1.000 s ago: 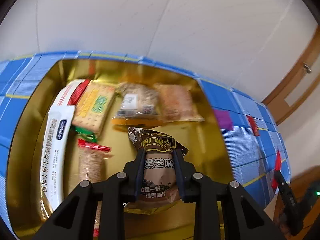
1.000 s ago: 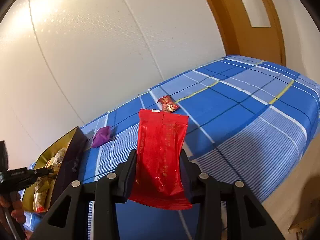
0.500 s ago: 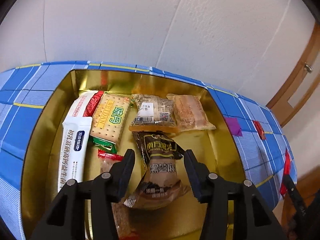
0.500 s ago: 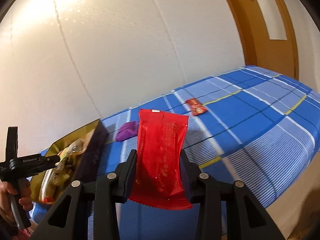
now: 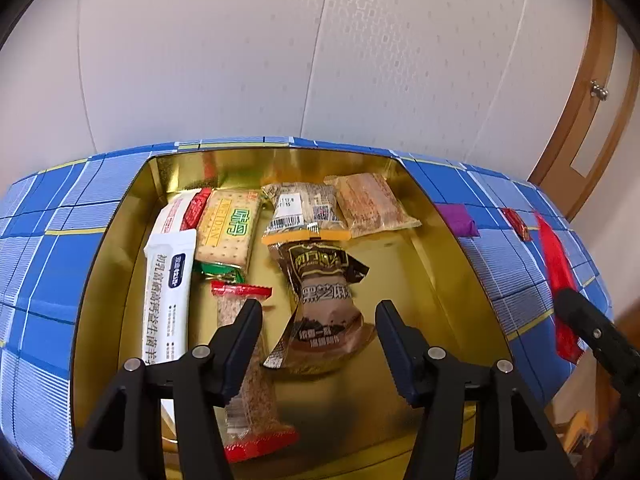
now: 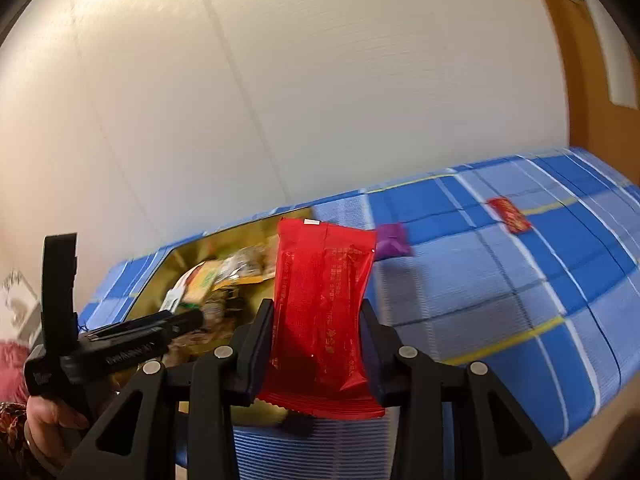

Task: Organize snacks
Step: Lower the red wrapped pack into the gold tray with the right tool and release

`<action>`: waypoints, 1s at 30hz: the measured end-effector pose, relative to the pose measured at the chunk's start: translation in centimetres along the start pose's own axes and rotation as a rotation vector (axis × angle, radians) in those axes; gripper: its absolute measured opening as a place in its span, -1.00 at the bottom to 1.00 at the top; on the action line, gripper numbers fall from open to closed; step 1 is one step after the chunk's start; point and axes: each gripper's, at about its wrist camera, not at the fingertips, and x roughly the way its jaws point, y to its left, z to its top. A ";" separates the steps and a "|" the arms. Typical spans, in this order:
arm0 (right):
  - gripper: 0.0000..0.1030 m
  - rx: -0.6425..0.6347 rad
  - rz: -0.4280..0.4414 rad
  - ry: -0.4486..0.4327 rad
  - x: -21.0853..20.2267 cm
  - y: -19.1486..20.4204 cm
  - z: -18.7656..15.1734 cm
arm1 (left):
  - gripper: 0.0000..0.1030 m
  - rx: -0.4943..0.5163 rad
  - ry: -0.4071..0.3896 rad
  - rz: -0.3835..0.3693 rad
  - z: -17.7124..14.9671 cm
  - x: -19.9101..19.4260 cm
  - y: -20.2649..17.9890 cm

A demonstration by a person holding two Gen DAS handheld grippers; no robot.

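The left gripper (image 5: 318,312), jaws just spread, is held over the brown packet (image 5: 326,312) in the crowded gold box (image 5: 440,280), while a red packet (image 6: 322,312) is pinched by the right gripper (image 6: 318,320) near a purple sweet (image 6: 392,240) on the blue worktop (image 6: 520,280).

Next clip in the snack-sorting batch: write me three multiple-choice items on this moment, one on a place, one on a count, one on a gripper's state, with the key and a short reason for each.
1. Where does the brown sesame packet lie?
A. On the blue checked cloth
B. Inside the gold box
C. Between closed pads

2. How many small wrapped sweets lie loose on the cloth outside the box?
A. Two
B. None
C. Five

3. What is the right gripper doing?
A. Standing open and empty
B. Gripping a red packet
C. Gripping a white packet

Key:
1 B: the packet rests on the floor of the gold box, the left gripper just opened around it.
2 A: a purple sweet and a small red sweet.
3 B: both pads press on the red packet.
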 end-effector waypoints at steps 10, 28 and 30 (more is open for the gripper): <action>-0.22 -0.111 -0.021 0.124 5.0 4.4 1.8 | 0.28 0.008 -0.002 0.013 -0.3 -0.6 0.4; -0.18 -0.183 -0.129 0.230 10.5 6.0 2.2 | 0.34 -0.031 0.020 0.013 -0.4 -0.8 1.8; -0.16 -0.193 -0.150 0.236 10.8 6.1 2.1 | 0.34 -0.038 0.018 0.015 -0.4 -0.8 2.0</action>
